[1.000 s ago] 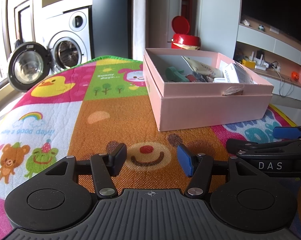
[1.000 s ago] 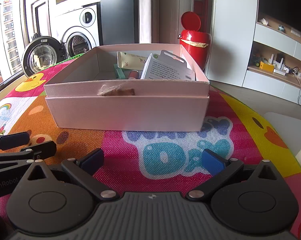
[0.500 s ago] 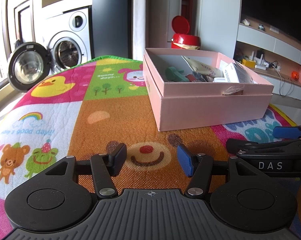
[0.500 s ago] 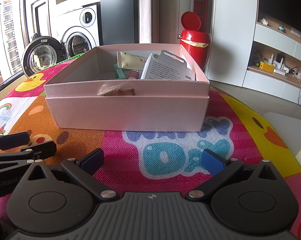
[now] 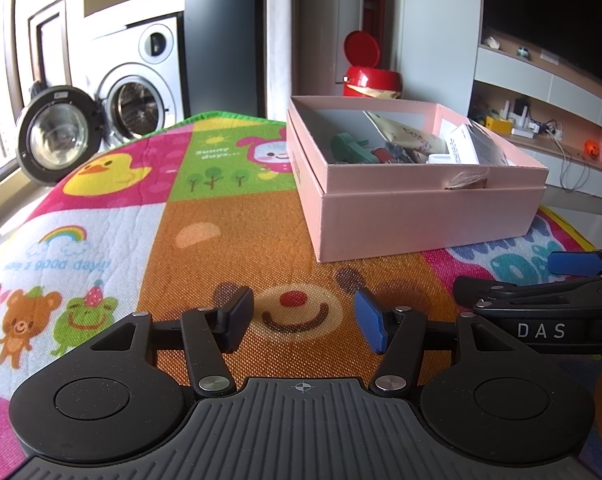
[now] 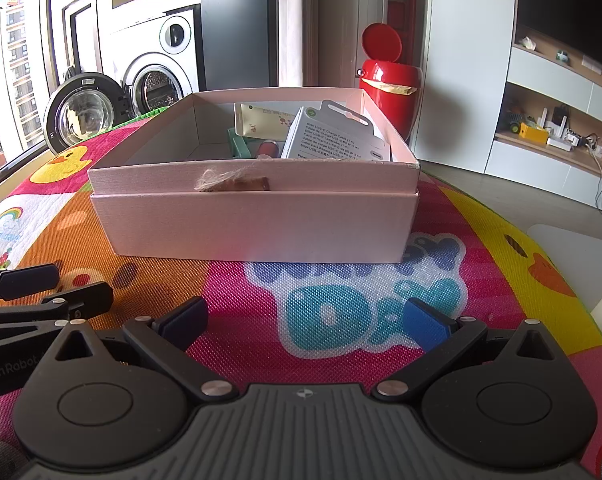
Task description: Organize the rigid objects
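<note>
An open pink box [image 5: 421, 216] stands on the colourful play mat [image 5: 229, 216]; it also shows in the right wrist view [image 6: 253, 224]. Inside lie a white cable package [image 6: 333, 136], a cream pouch [image 6: 269, 120], a green item [image 5: 349, 146] and a small red item [image 6: 267, 147]. My left gripper [image 5: 303, 320] is open and empty, low over the mat in front of the box's left corner. My right gripper [image 6: 305, 320] is open and empty, in front of the box's near wall. Each gripper shows at the edge of the other's view.
A red bin [image 6: 389, 76] with its lid up stands behind the box. A washing machine [image 5: 141, 88] with its door open is at the back left. Shelving [image 6: 561, 128] with small items runs along the right. The mat's right edge [image 6: 541, 240] drops to the floor.
</note>
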### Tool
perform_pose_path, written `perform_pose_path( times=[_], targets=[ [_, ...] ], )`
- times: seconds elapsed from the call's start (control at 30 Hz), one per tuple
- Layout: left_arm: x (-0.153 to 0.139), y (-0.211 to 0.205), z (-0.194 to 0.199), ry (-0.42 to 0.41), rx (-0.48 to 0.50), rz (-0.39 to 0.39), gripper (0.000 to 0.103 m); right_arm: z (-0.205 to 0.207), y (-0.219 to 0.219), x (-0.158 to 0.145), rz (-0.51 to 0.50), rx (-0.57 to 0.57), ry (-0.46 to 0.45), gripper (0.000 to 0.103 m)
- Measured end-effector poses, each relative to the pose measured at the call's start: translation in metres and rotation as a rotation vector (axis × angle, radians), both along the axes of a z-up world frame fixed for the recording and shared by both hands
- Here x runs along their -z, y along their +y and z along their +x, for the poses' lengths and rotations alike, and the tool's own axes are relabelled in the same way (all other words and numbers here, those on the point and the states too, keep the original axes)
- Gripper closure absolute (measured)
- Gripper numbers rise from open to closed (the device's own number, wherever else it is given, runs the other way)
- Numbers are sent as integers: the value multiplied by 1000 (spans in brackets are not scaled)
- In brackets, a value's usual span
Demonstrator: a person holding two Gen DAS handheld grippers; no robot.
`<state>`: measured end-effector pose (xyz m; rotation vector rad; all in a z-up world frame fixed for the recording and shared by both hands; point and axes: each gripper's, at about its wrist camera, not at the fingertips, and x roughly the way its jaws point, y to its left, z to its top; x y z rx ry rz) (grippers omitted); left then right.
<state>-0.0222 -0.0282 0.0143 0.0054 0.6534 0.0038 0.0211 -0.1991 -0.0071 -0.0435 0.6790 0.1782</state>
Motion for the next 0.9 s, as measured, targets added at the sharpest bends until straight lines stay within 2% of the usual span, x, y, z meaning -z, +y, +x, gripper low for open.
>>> perform_pose_path(
  times=[0.9],
  targets=[
    [-1,-1,0,1,-15,-6,41,0,0,0,0,0,0,0]
  ],
)
